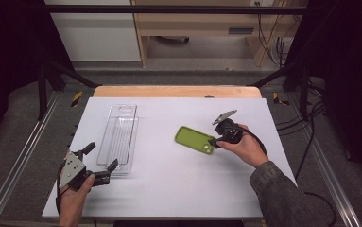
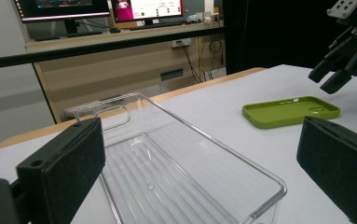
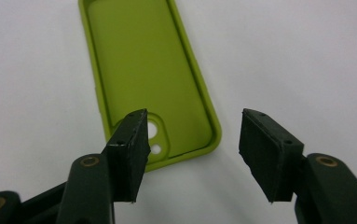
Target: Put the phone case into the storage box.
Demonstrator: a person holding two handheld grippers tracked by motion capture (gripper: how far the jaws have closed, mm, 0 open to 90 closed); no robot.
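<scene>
Just beyond right claw (image 3: 192,154), green phone case (image 3: 143,70), flat, untouched

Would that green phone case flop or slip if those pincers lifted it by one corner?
The case looks thin and hollow, so probably light. Its matte, rubbery-looking rim suggests it may bend a little but grip well. It lies flat on the table, open side up, so it should slide, not roll, if pushed.

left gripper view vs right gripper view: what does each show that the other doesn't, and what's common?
Left gripper view alone: the clear plastic tray lying near between its own open jaws, monitors on a desk behind, and the right gripper hovering above the case's far end. Right gripper view alone: the case's open inside seen from above, with the camera cutout just past its own parted jaws, nothing between them. Both: the green phone case lying on the white table.
</scene>
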